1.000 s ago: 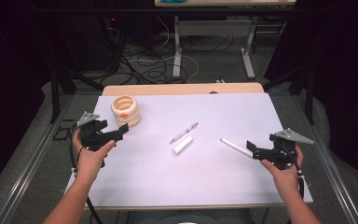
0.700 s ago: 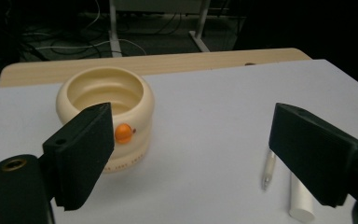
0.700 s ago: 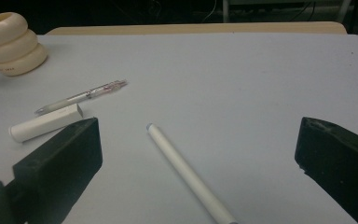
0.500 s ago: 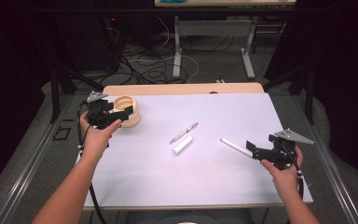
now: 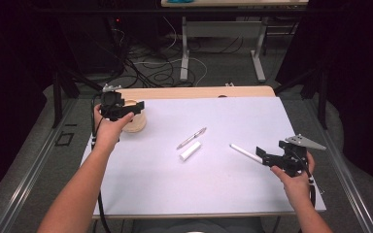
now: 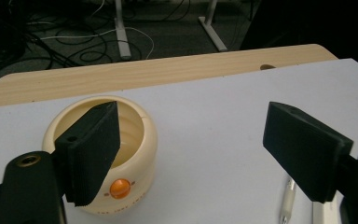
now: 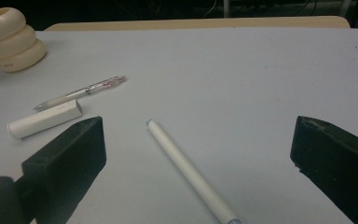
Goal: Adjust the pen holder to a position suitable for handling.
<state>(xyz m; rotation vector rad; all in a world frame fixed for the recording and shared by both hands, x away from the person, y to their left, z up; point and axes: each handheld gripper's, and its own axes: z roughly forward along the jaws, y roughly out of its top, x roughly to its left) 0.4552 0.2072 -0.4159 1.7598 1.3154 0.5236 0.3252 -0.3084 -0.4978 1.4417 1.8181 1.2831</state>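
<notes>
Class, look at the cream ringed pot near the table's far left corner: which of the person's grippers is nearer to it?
Left. The left gripper hovers at the cream pot, jaws open above its rim. The right gripper sits across the table by the white pen.

A cream ribbed pen holder with an orange dot stands upright, open-topped, left of frame centre; a white pen lies at right.

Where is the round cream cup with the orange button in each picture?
High view: the cream cup stands at the white mat's far left, partly behind the left gripper.
Left gripper view: lower left, one jaw in front of it.
Right gripper view: top left corner.
Shared landmark: the clear pen lying on the mat.
</notes>
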